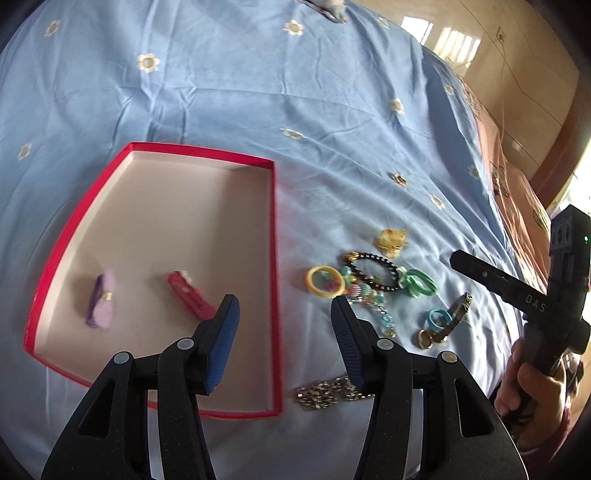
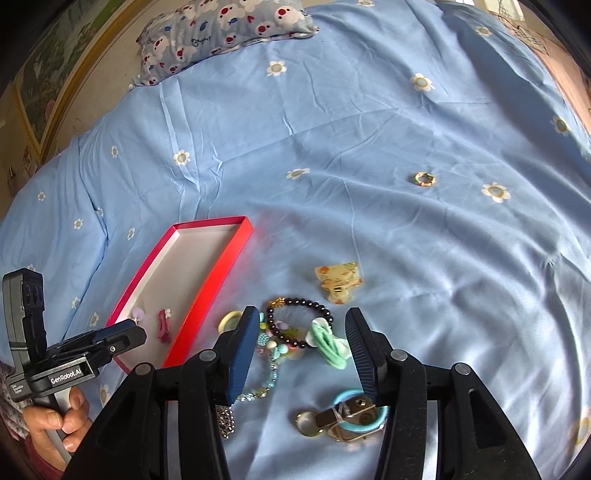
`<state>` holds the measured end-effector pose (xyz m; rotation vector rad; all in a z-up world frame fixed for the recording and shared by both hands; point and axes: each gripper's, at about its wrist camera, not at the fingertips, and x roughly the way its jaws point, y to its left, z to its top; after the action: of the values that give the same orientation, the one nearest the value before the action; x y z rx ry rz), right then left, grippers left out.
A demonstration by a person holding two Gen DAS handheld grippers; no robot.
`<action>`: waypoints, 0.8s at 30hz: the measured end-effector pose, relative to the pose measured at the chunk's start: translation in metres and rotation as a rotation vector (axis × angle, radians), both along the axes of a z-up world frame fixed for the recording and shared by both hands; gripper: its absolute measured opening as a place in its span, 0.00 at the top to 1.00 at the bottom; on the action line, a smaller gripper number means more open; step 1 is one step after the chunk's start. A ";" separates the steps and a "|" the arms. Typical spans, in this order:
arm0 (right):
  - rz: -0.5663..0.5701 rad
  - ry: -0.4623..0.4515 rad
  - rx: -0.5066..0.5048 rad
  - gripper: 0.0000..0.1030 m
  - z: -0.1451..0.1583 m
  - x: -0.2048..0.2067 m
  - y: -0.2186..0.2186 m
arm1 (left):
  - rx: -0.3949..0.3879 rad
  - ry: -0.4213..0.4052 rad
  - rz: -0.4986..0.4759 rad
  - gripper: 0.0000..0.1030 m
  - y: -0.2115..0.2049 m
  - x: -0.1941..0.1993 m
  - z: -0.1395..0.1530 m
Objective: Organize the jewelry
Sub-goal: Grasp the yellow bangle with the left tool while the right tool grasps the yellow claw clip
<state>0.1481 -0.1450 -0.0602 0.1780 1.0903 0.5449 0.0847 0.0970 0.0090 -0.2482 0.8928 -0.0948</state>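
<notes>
A red box lid (image 1: 274,236) (image 2: 207,291) lies on the blue bedsheet and holds a purple bow clip (image 1: 101,299) and a red hair clip (image 1: 188,295). My left gripper (image 1: 282,310) is open and empty over the lid's right wall. To the right lies a jewelry pile: a black bead bracelet (image 2: 301,306) (image 1: 373,271), a yellow ring (image 1: 324,281), a green hair tie (image 2: 328,343), a yellow cat clip (image 2: 338,282), a beaded pastel chain (image 2: 271,365), a silver chain (image 1: 325,393) and a watch with a blue ring (image 2: 351,417). My right gripper (image 2: 301,347) is open and empty above the pile.
A small gold ring (image 2: 424,179) lies apart, far back on the sheet. A patterned pillow (image 2: 221,29) sits at the head of the bed. The bed's right edge and wooden floor (image 1: 524,96) show at the right. The other gripper (image 1: 517,295) is held by a hand.
</notes>
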 end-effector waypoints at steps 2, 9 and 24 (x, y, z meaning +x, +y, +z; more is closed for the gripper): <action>-0.003 0.001 -0.002 0.50 0.000 0.002 -0.004 | 0.005 0.003 -0.015 0.51 -0.005 0.002 0.000; -0.002 0.011 -0.001 0.47 -0.004 0.012 -0.011 | 0.024 0.027 -0.068 0.51 -0.028 0.011 -0.006; 0.107 0.054 -0.107 0.38 -0.031 0.047 0.017 | 0.111 0.084 -0.132 0.51 -0.056 0.056 -0.033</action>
<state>0.1953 -0.1279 -0.0908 0.0413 1.1833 0.5792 0.1405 0.0410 -0.0235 -0.0902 0.9946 -0.1579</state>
